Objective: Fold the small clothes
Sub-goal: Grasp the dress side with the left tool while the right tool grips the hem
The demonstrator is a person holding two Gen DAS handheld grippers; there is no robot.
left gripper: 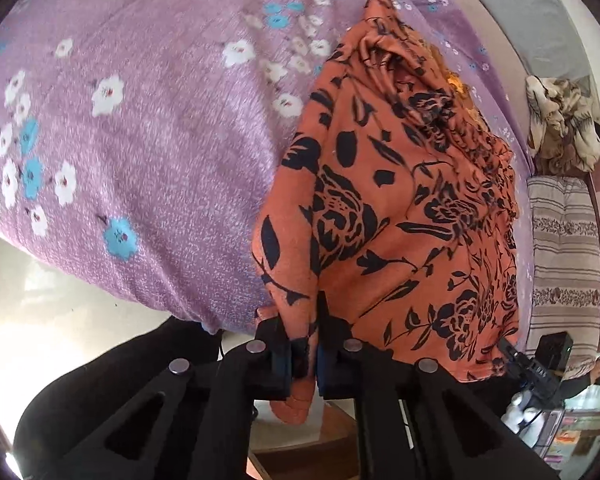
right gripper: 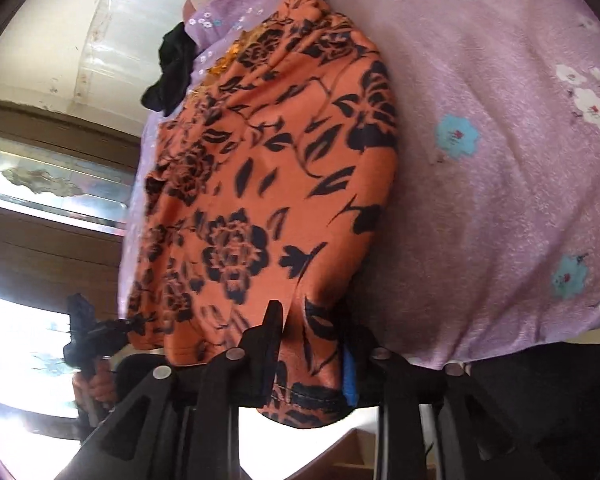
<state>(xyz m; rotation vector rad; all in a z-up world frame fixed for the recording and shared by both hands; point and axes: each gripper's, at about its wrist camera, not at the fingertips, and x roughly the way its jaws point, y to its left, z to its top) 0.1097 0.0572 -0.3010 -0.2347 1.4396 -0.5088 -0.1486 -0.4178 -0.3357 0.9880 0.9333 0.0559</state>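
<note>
Left gripper: jaws nearly closed, pinching near hem corner of orange cotton garment with black floral print. Right gripper: jaws closed down on opposite near corner of same garment. Both sit at near edge; garment stretches straight away from them, long axis pointing forward, lying on bed's lilac flowered sheet. Far end bunched near black cloth. Judgement: fold goes forward, near hem carried toward far end; neither gripper nearer.
</note>
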